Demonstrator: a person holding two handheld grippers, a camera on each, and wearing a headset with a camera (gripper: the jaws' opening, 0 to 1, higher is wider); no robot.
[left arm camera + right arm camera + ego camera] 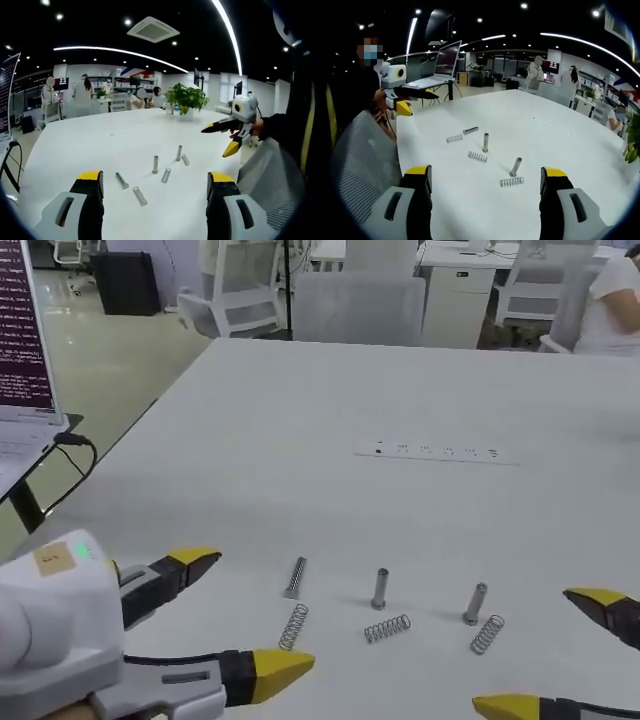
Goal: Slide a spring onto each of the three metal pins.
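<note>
Both sets of jaws gape wide and empty, the left gripper (262,612) at 8 o'clock of the parts and the right gripper (524,648) at 4 o'clock. They flank the row, probably so one can lift a spring while the other steadies a pin. On the white surface (400,390) the left pin (296,577) lies flat while the middle pin (380,588) and right pin (475,604) stand, with the left spring (293,625), middle spring (387,628) and right spring (487,633) each loose near its pin's 6 o'clock, none threaded yet.

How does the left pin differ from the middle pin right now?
The left pin lies on its side; the middle pin stands upright on its wide end. The left spring runs roughly in line with the left pin; the middle spring lies crosswise before the middle pin. Both are bare grey metal, no spring on.
</note>
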